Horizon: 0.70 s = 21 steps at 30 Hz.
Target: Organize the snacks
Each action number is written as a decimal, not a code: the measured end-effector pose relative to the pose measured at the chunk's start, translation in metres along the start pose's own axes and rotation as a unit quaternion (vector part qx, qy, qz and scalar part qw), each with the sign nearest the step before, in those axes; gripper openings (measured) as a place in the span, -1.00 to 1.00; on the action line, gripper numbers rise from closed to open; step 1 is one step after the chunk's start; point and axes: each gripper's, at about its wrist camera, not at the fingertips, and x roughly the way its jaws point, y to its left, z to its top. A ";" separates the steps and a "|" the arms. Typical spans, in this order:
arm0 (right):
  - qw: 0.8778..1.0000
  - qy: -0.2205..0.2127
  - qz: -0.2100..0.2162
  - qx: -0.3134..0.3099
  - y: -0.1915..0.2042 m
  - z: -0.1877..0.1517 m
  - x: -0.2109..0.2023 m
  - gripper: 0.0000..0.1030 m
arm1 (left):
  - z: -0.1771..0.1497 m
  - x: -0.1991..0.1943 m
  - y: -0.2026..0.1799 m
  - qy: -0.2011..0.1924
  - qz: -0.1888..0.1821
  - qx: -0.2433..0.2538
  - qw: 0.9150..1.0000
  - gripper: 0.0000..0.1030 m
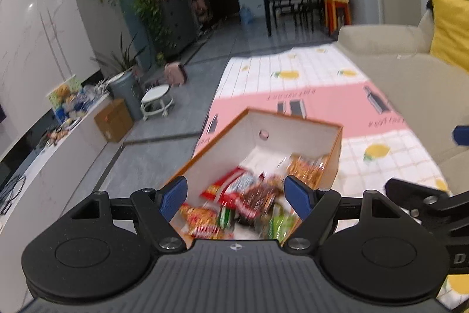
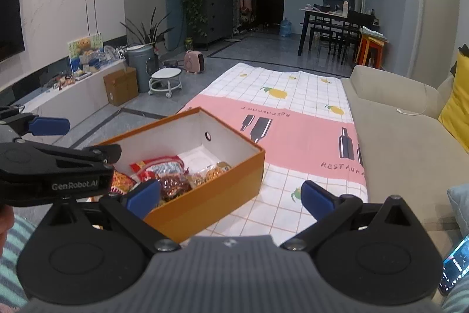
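An orange box (image 2: 205, 201) with a white inside (image 1: 234, 143) stands on a pink and white tablecloth (image 2: 293, 143). It holds several snack packets (image 2: 167, 178): red, brown, golden and green ones (image 1: 243, 195). My left gripper (image 1: 236, 192) is open and empty, held just above the box's near end over the packets. It also shows at the left of the right wrist view (image 2: 58, 163). My right gripper (image 2: 231, 198) is open and empty, at the box's near right corner.
A beige sofa (image 2: 395, 137) with a yellow cushion (image 2: 457, 107) runs along the right. A phone (image 2: 454, 263) lies at the lower right. On the floor to the left are a cardboard box (image 2: 120, 87), a white stool (image 2: 165, 81) and a grey bin (image 2: 140, 60).
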 end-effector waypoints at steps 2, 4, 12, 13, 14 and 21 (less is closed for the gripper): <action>1.000 0.006 -0.001 -0.004 0.001 -0.003 -0.001 0.92 | -0.002 0.003 0.002 0.012 0.004 -0.001 1.000 0.72; 1.000 0.013 -0.002 -0.004 0.002 -0.006 0.000 0.92 | -0.006 0.002 0.004 0.021 0.005 -0.006 1.000 0.72; 0.999 0.039 -0.011 0.009 -0.006 -0.014 0.007 0.92 | -0.016 0.007 0.007 0.045 -0.005 -0.025 0.999 0.72; 0.999 0.042 -0.010 0.010 -0.006 -0.015 0.008 0.92 | -0.017 0.008 0.007 0.048 -0.006 -0.028 0.998 0.72; 0.999 0.044 -0.010 0.010 -0.007 -0.017 0.009 0.92 | -0.018 0.009 0.007 0.051 -0.007 -0.029 0.998 0.72; 0.998 0.058 -0.011 0.008 -0.004 -0.021 0.016 0.92 | -0.019 0.013 0.008 0.056 -0.009 -0.038 0.998 0.72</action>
